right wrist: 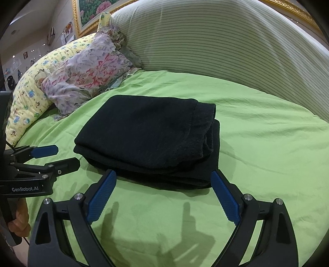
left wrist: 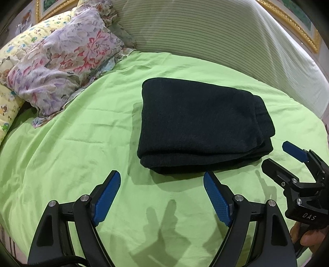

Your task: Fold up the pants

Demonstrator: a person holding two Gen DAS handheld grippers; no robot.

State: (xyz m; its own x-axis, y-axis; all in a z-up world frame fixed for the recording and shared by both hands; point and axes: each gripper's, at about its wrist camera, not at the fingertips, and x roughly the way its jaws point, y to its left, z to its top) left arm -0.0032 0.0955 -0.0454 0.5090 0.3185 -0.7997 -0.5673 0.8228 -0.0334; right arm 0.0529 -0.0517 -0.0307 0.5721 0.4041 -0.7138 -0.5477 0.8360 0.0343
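Black pants (left wrist: 197,127) lie folded into a thick rectangular stack on the green bed sheet (left wrist: 82,143); they also show in the right wrist view (right wrist: 148,139). My left gripper (left wrist: 162,178) is open and empty, just in front of the stack's near edge, not touching it. My right gripper (right wrist: 163,176) is open and empty, its fingertips level with the stack's near edge. The right gripper also shows in the left wrist view (left wrist: 273,156) beside the stack's right corner. The left gripper shows in the right wrist view (right wrist: 65,155), left of the stack.
A floral pillow (left wrist: 61,61) and a yellow patterned pillow (left wrist: 12,96) lie at the back left. A striped green-white cushion (left wrist: 205,28) runs along the back of the bed. Gold picture frames (right wrist: 82,18) hang on the wall behind.
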